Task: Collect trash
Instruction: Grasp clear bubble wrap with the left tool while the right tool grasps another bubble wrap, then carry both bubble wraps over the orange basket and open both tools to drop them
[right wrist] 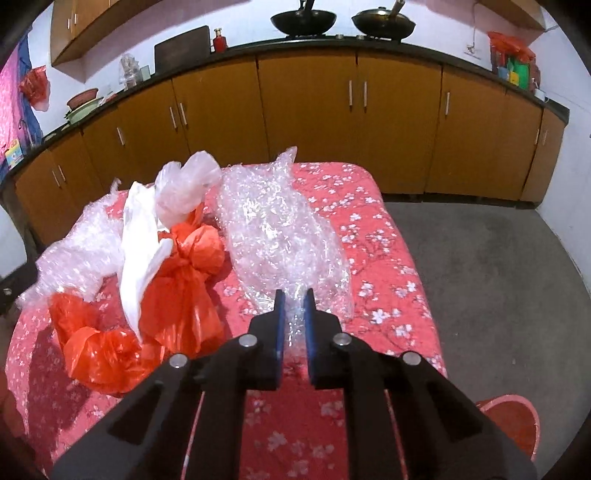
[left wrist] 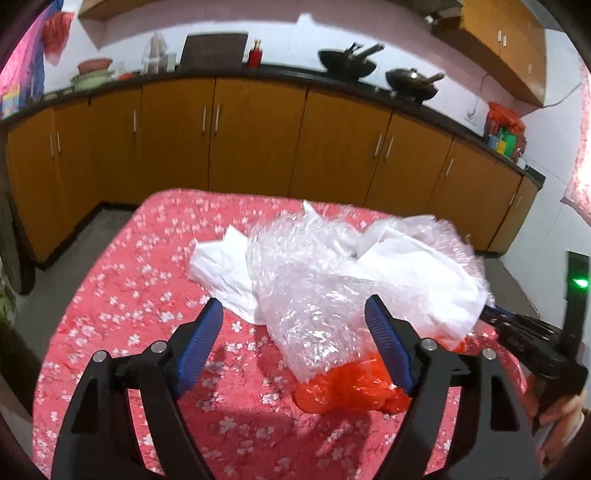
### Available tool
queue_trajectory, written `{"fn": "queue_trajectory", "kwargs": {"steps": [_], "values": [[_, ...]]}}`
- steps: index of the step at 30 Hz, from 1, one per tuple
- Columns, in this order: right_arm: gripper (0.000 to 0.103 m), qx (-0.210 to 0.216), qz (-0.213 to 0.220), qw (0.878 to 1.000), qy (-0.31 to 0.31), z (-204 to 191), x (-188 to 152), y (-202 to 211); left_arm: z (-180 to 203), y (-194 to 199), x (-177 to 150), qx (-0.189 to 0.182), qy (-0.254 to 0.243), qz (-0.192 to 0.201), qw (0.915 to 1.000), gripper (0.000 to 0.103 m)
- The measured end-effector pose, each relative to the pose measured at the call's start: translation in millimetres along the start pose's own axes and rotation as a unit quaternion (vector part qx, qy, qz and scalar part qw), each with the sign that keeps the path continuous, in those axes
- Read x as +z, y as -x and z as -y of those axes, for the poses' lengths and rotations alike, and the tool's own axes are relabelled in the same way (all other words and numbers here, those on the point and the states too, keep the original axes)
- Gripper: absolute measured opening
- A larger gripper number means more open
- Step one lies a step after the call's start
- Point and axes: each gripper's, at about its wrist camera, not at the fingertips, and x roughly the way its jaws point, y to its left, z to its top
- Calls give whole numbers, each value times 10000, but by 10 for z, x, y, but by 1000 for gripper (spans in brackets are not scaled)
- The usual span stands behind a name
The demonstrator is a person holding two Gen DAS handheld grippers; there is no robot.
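Note:
A heap of trash lies on a table with a red flowered cloth (left wrist: 122,295). In the left wrist view a crumpled bubble wrap sheet (left wrist: 306,288) covers a white plastic bag (left wrist: 221,266) and an orange bag (left wrist: 351,391). My left gripper (left wrist: 294,304) stands open astride the near end of that bubble wrap, its pads off it. In the right wrist view my right gripper (right wrist: 294,295) is shut on the near edge of a second bubble wrap sheet (right wrist: 280,229). Orange bags (right wrist: 184,288), a white bag (right wrist: 140,251) and a clear bag (right wrist: 184,184) lie to its left.
A red bucket (right wrist: 513,424) stands on the grey floor (right wrist: 480,277) at the table's right. Orange cabinets (right wrist: 306,110) under a dark counter with woks (right wrist: 303,18) run along the back wall. The right gripper's body (left wrist: 517,332) shows at the left view's right edge.

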Motion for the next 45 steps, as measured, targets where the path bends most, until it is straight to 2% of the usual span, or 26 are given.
{"fn": "queue_trajectory", "kwargs": {"steps": [1,2,3,4,6,8,16,21,26,31,45], "values": [[11,-38,51,10000,1,7,-7,27,-3,-27,-6,-26,3,-38,10000,70],[11,-54,71,10000,4,21,-9,39,-3,-58,-13,-54,-2,-106,9999,60],[11,-70,89,9999,7,31,-17,55,-3,-88,-28,-88,-13,-187,9998,44],[11,-82,100,9999,3,31,-28,71,-8,-102,-39,-102,-28,-225,9997,37],[11,-113,145,9998,-13,50,-47,108,-15,-96,-63,-62,-70,-234,9997,14],[11,-162,194,9997,-17,71,-60,145,-39,-33,-80,-39,-104,-166,9998,10],[11,-244,458,9985,-144,160,-99,372,-124,469,23,210,-205,489,9984,8],[11,-348,666,9971,-145,206,-132,592,1,631,83,156,-313,670,9971,8],[11,-550,841,9948,-155,361,-201,841,360,714,76,-119,-612,764,9951,8],[11,-874,969,9908,-373,715,-280,1097,755,716,-8,-426,-900,793,9919,8],[11,-2022,1178,9650,-1188,1846,-766,1742,1912,528,-386,-1332,-1401,437,9802,8]]}}
